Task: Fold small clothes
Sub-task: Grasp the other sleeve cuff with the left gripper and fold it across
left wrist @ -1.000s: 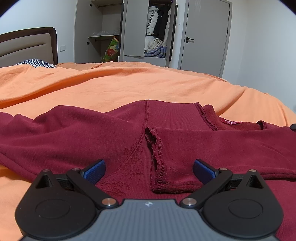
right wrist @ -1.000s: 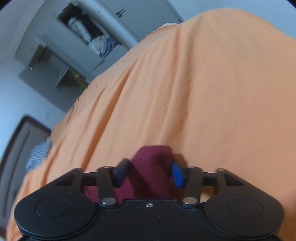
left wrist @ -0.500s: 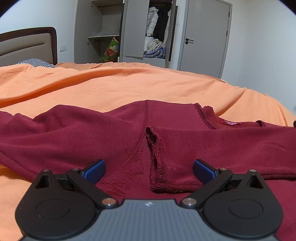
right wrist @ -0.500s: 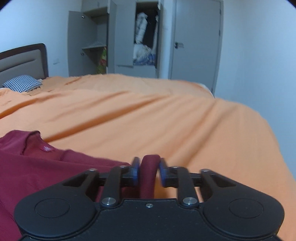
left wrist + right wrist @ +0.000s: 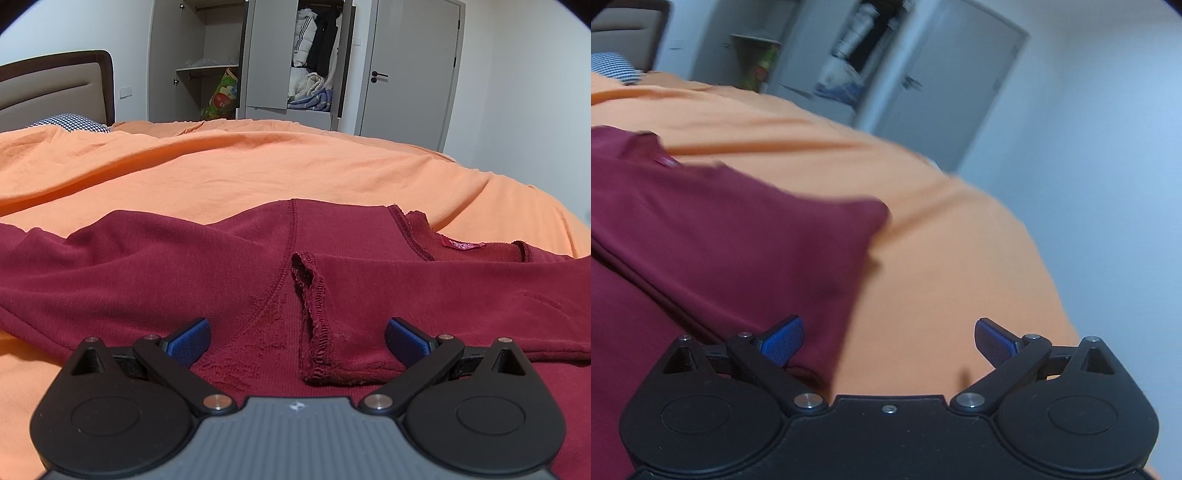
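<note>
Maroon knit top flat on orange bedsheet, sleeve cuff folded across chest; left gripper spread, empty. Right wrist: right gripper spread, empty, at garment's edge. Soft, limp; pinch hems.

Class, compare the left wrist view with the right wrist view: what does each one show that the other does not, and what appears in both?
Only the left wrist view shows the sleeve's frayed, stitched cuff, the small red neck label clearly, and the open left gripper over the cloth.

Only the right wrist view shows the garment's folded outer corner ending on bare sheet, and the open right gripper, holding nothing.

Both show the dark red knit garment, the orange bed sheet, the checked pillow, the open grey wardrobe and the grey door.
</note>
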The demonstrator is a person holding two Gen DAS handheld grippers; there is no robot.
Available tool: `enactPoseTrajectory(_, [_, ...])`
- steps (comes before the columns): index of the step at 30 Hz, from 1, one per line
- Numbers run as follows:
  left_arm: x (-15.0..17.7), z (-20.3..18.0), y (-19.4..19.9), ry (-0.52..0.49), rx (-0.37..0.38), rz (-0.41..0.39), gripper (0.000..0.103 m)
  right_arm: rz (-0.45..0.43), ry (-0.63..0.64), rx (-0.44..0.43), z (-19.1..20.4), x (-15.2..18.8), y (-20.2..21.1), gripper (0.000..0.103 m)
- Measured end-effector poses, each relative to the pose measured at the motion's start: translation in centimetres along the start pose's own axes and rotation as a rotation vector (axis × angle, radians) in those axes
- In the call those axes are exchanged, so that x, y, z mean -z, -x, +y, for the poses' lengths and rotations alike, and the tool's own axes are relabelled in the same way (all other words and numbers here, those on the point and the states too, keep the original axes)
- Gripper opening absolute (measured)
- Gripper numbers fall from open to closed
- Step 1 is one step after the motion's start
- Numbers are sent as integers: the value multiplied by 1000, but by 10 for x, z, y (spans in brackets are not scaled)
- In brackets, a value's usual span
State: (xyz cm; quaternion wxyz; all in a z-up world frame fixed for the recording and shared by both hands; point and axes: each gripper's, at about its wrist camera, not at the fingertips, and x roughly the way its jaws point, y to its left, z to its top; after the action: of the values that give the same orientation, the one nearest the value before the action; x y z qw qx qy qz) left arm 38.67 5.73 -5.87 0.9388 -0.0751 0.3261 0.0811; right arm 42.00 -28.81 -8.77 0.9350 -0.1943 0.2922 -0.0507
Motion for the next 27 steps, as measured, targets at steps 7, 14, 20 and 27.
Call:
enactPoseTrajectory(7, [-19, 20, 29, 132, 114, 52, 103, 12, -100, -20, -15, -14, 18, 102])
enactPoseTrajectory(14, [-46, 90, 81, 242, 54, 26, 103, 11, -165, -296, 8, -13, 99, 102])
enactPoseTrajectory(20, [-50, 209, 102, 357, -193, -12, 103, -15, -252, -524, 51, 6, 160, 102])
enactPoseTrajectory(27, [-40, 305, 91, 671, -160, -22, 103, -21, -160, -519, 117, 15, 181, 102])
